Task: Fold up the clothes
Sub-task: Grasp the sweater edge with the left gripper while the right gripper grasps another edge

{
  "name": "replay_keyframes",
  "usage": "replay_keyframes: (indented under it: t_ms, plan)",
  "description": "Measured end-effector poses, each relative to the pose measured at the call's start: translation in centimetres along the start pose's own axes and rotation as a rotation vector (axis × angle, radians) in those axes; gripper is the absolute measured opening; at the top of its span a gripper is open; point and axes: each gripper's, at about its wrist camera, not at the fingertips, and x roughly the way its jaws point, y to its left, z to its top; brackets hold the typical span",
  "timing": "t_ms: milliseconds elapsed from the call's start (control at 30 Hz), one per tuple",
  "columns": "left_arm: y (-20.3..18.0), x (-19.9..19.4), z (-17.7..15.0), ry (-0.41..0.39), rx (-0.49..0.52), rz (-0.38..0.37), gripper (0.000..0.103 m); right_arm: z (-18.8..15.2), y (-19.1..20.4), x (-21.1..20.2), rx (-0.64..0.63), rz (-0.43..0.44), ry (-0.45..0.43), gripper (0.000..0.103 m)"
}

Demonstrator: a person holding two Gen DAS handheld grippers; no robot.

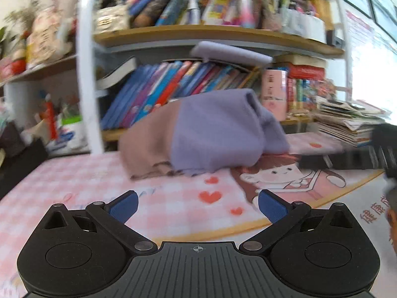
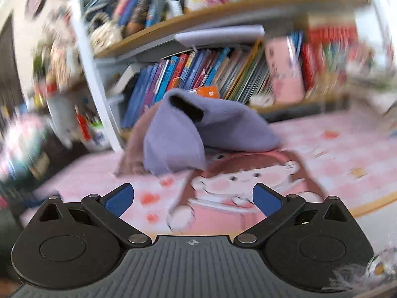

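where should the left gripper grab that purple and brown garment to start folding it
Probably the loose front hem of the garment, where the purple edge meets the brown near the mat. It hangs toward the left gripper, which is open with nothing between its fingers, so come in low from the front and pinch a single layer. The bunched top offers no clean edge.

A pink cartoon mat (image 1: 74,173) is covering the tabletop, and a lilac-and-brown garment (image 1: 198,134) is lying bunched at mid-frame on it.
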Motion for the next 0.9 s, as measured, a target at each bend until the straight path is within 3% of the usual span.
replay_keyframes:
  t_ms: [167, 300, 367, 467, 567, 600, 633, 700, 900]
  plan:
    - [-3.2, 4.4, 3.3, -0.011, 0.117, -0.031, 0.103, 4.8, -5.8, 5.6, 0.395, 0.155, -0.034, 0.102]
    - [-4.9, 8.8, 5.2, 0.019, 0.124, -0.02, 0.103, 4.1, -10.6, 7.4, 0.686, 0.308, -0.097, 0.101]
    - [-5.5, 11.2, 5.7, 0.034, 0.114, -0.005, 0.103, 3.4, -12.3, 7.5, 0.777, 0.344, -0.06, 0.101]
    - [-6.5, 14.9, 5.9, 0.069, 0.113, 0.029, 0.098, 2.9, -13.1, 7.3, 0.811, 0.392, -0.04, 0.101]
    - [-5.8, 16.6, 5.5, 0.115, 0.077, 0.012, 0.056, 2.6, -12.8, 8.1, 0.829, 0.436, -0.004, 0.101]
    - [-5.3, 16.5, 5.4, 0.124, 0.056, 0.004, 0.018, 2.4, -12.7, 8.5, 0.83, 0.45, 0.014, 0.101]
    - [-4.7, 16.1, 5.3, 0.129, 0.035, 0.003, 0.007, 2.3, -12.4, 8.8, 0.831, 0.46, 0.031, 0.101]
    - [-3.8, 13.9, 5.2, 0.095, 0.028, -0.048, 0.007, 1.8, -11.7, 9.3, 0.826, 0.486, 0.052, 0.101]
    - [-4.4, 2.1, 3.5, 0.002, 0.161, -0.183, 0.007, 0.6, -11.1, 10.3, 0.914, 0.553, 0.089, 0.101]
